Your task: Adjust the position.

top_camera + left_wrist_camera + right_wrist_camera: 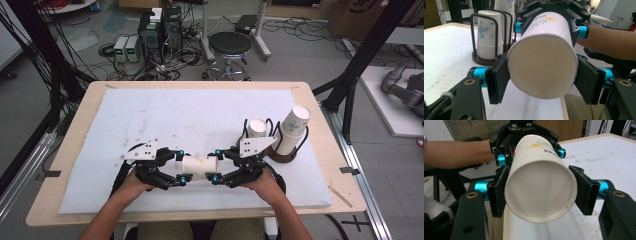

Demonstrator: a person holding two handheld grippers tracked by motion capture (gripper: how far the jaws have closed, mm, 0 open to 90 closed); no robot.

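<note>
Two hand-held grippers meet over the near middle of the worktop [175, 115], with white paper cups [200, 166] held level between them and clear of the surface. The left hand-held gripper [181, 166] is clenched on the left end and the right hand-held gripper [216, 166] on the right end. In the left gripper view the pads [499, 77] press both sides of the cup wall [541, 67], and the right gripper view shows the same squeeze [540, 187].

Each gripper view looks at a closed cup bottom, so I judge this to be two cups joined at their mouths. The seam itself is too faint in the high view to say how they sit together.

Whether the step in hand is joining or parting them, it calls for light, even pressure. Paper walls buckle easily, and a dented rim would jam the fit. Both grippers should stay on one straight line, moving along the cups' shared axis without dipping or twisting. A slight rocking motion may free a stuck rim better than a hard pull. Gripping near the stiff bottoms, as both appear to do now, is the safer choice.

Behind the right hand-held gripper stands a wire cup rack [284, 156] with stacked cups [295, 127], near enough that a wide swing could knock it.
</note>
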